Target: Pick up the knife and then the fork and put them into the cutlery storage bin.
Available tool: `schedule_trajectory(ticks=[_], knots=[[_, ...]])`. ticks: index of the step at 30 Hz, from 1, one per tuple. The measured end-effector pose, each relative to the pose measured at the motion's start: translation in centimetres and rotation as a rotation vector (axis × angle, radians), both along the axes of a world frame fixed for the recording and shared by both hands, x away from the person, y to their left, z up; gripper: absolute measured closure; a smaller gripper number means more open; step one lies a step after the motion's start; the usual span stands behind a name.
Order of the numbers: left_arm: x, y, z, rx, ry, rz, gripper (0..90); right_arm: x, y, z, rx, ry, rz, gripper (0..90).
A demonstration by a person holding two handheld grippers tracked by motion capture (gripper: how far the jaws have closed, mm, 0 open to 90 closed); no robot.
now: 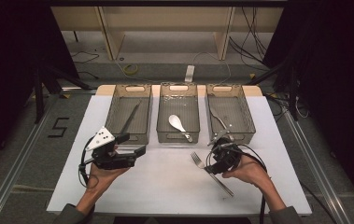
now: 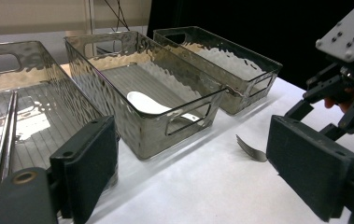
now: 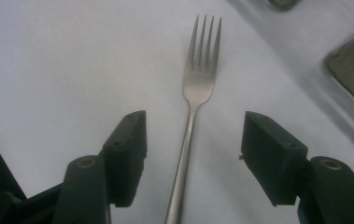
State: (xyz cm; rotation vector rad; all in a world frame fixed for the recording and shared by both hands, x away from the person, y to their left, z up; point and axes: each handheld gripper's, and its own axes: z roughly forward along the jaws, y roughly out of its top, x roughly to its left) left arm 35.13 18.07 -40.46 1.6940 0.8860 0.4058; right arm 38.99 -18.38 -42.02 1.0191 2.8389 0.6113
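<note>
- Fork lies flat on the white table, right-front area, tines pointing toward the bins, handle running back toward the near edge.
- Right gripper sits over the fork handle; jaws apart, one on each side of the handle, pads not touching it. Bare table shows on both sides of the handle between the pads.
- In the high view the right gripper covers the middle of the fork; the handle end sticks out toward the front-right.
- Fork tines are near the front wall of the middle bin but apart from it, with a strip of table between.
- Right bin front wall is just beyond the right gripper, close quarters there.
- Open table left of the fork, between the two grippers, and in front toward the near edge.
- Left gripper is held over the table's left-front, just before the left bin; jaws wide, nothing between them.
- White spoon is in the middle bin, a dark long utensil in the left bin, and a silver utensil in the right bin.
- All three bins stand side by side along the far edge with narrow gaps between them.
</note>
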Motion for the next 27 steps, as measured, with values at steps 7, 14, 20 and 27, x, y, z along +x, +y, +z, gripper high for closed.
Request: schedule_trajectory(ticks=[7,14,20,27], knots=[[0.0,0.0,0.0,-0.001,0.0,0.0,16.0,0.0,0.2,-1.3,-0.042,0.029,0.015,51.7],[0.0,0.0,0.0,0.0,0.001,-0.002,16.0,0.0,0.5,-2.4,-0.077,0.054,0.039,62.6],[0.0,0.0,0.0,-0.001,-0.001,-0.004,16.0,0.0,0.7,-2.7,-0.104,0.066,0.038,66.5],[-0.1,0.0,0.0,-0.002,-0.001,-0.003,16.0,0.2,0.6,-3.3,-0.119,0.076,0.037,69.6]])
